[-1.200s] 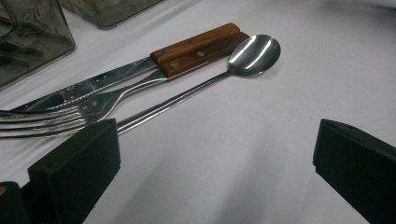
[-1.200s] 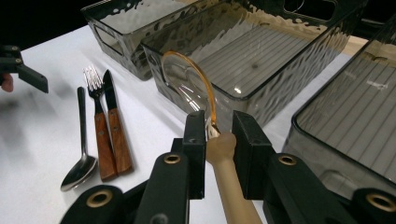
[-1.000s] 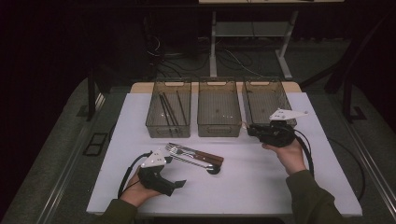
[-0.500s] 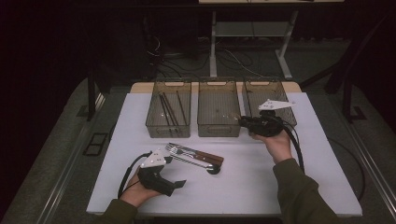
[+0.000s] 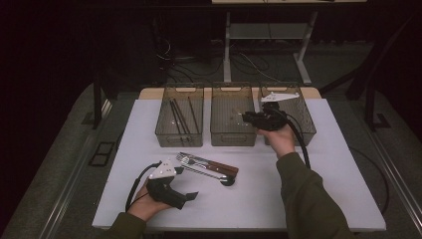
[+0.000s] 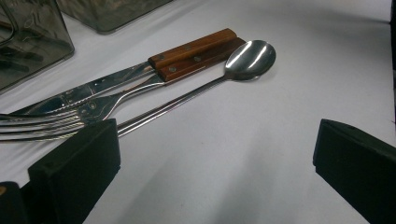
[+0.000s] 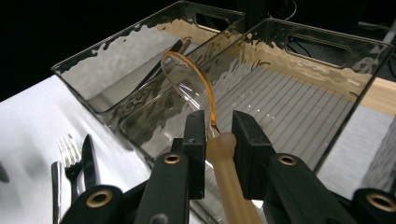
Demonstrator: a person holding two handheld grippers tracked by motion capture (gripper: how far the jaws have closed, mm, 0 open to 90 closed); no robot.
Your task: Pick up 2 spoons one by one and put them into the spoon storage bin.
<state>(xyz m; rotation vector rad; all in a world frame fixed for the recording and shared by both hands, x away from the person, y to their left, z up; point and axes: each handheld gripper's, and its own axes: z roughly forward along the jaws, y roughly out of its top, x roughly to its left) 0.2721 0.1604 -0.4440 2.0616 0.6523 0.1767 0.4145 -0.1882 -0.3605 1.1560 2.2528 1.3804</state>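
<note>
White table (image 5: 308, 164): cutlery (image 5: 206, 167) lies before three bins (image 5: 233, 122).

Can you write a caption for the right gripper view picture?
Right claw shut on a clear plastic spoon, held over the middle bin.

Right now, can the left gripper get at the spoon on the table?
Probably yes. The left gripper has its jaws open and holds nothing, and the spoon lies just ahead on bare table. The fork and knife lie close beside it, so picking the spoon alone may be fiddly.
</note>
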